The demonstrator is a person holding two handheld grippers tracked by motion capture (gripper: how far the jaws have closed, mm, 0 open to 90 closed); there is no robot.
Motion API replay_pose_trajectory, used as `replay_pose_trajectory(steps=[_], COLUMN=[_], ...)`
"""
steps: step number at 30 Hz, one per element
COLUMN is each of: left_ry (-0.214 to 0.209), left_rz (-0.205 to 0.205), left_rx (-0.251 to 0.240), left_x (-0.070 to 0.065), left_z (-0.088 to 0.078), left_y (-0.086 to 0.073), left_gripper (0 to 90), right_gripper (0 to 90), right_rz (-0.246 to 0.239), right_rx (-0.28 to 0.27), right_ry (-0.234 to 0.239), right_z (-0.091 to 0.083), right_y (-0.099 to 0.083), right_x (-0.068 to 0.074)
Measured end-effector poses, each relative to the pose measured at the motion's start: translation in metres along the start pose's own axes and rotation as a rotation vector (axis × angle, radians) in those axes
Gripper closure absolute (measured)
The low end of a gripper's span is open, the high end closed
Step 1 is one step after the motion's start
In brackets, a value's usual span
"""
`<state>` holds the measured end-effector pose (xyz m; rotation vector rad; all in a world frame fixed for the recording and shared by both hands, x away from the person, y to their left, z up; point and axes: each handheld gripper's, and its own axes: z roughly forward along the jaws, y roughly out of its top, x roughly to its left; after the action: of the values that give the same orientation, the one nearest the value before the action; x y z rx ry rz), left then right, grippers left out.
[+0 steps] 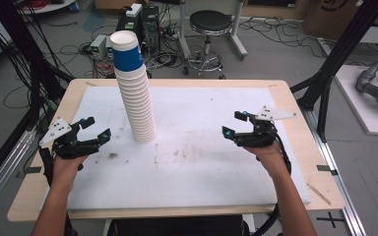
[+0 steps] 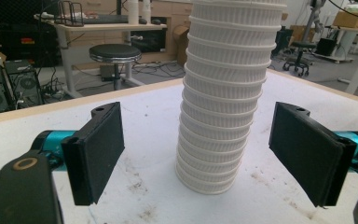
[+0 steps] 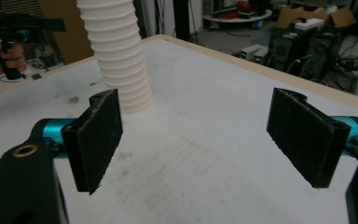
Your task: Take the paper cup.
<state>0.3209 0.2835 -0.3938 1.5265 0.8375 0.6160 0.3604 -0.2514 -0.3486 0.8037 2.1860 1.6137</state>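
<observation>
I see the table first, a light wooden top almost wholly covered by a white sheet with faint dirty smudges near its middle. On the sheet, left of centre and toward the far edge, stands a tall stack of white ribbed cups, leaning a little to the left at the top; the topmost cup carries a blue band. Its base rests flat on the sheet.

My left gripper sits just left of the stack's base, low over the sheet, held in a hand. In the left gripper view the stack rises between the two black padded fingers, which are spread wide and touch nothing.

My right gripper is well apart from the stack, over the right side of the sheet, pointing left. In the right gripper view its fingers are likewise wide apart and hold nothing, with the stack farther off, up and to the left.

Beyond the table stands a black stool on the floor among cables.
</observation>
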Motion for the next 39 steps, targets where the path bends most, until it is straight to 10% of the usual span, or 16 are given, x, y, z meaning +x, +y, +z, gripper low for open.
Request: replay_pose_trajectory(steps=[23, 39], left_ry=[-0.008, -0.004], left_rz=[-0.021, -0.036], left_rx=[0.017, 0.012], left_x=[0.003, 0.005], left_z=[0.001, -0.001], left_y=[-0.006, -0.007], left_gripper=[17.8, 17.8], right_gripper=[18.6, 18.6], right_rz=[-0.121, -0.119], right_rx=[-0.028, -0.051], right_ry=[0.206, 0.302], right_z=[0.135, 0.184], right_y=[0.116, 0.145], right_x=[0.041, 0.058])
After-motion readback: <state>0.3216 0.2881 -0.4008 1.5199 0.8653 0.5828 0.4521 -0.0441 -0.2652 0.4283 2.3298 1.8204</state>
